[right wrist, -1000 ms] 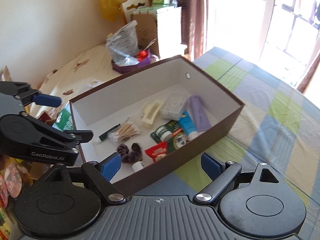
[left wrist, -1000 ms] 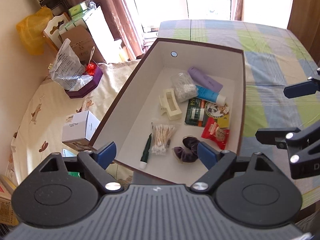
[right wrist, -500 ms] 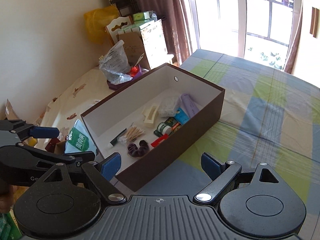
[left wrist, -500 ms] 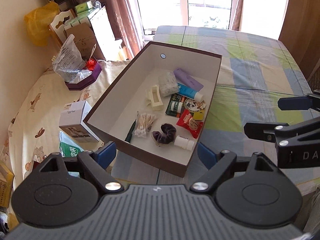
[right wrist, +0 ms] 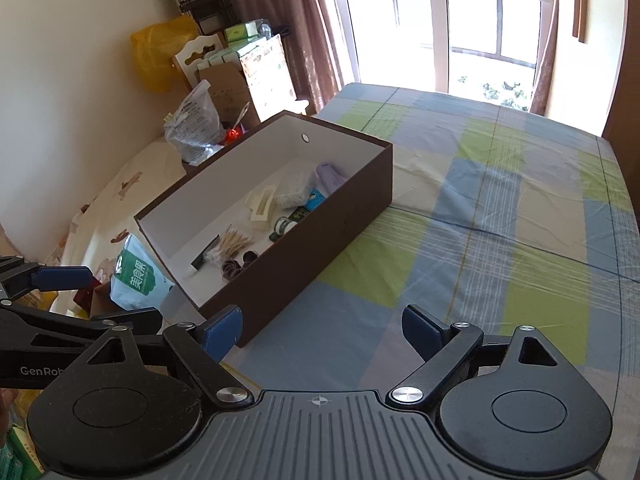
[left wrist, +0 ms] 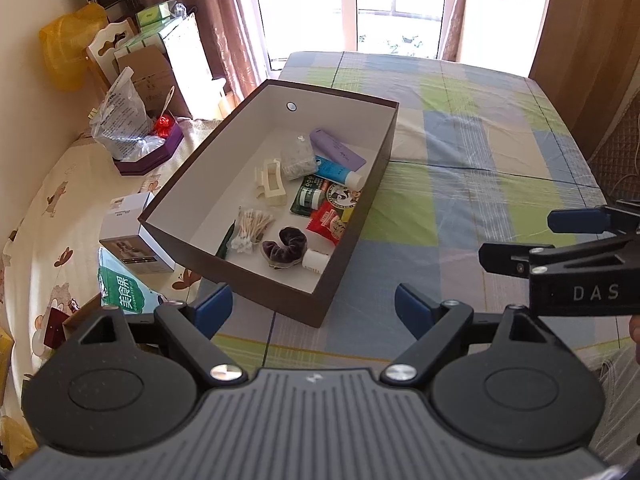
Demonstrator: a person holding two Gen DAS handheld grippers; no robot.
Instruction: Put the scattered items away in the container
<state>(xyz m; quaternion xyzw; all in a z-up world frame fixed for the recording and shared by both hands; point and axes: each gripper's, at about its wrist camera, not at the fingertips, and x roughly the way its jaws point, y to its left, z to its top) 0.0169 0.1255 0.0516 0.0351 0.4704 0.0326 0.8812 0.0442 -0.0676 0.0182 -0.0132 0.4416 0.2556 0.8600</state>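
Observation:
A brown box (left wrist: 352,240) (right wrist: 320,224) with a white inside sits on the checked bedspread. In it lie a purple tube (left wrist: 338,150), a blue tube (left wrist: 336,170), a cream hair clip (left wrist: 272,184), cotton swabs (left wrist: 254,228), a purple scrunchie (left wrist: 286,246), a red packet (left wrist: 330,222) and a small white bottle (left wrist: 316,260). My left gripper (left wrist: 312,308) is open and empty, held back from the box's near corner. My right gripper (right wrist: 322,330) is open and empty too, near the box's front corner.
The checked bedspread (right wrist: 500,220) stretches right of the box toward the window. Left of the box lie a white carton (left wrist: 128,232), a green snack bag (left wrist: 120,292) (right wrist: 138,278), a purple tray with a plastic bag (left wrist: 136,140), and stacked boxes by the curtain.
Both grippers have pulled back and up from the box, so it looks smaller and farther away. The box and its contents have not moved. Both grippers stay open.

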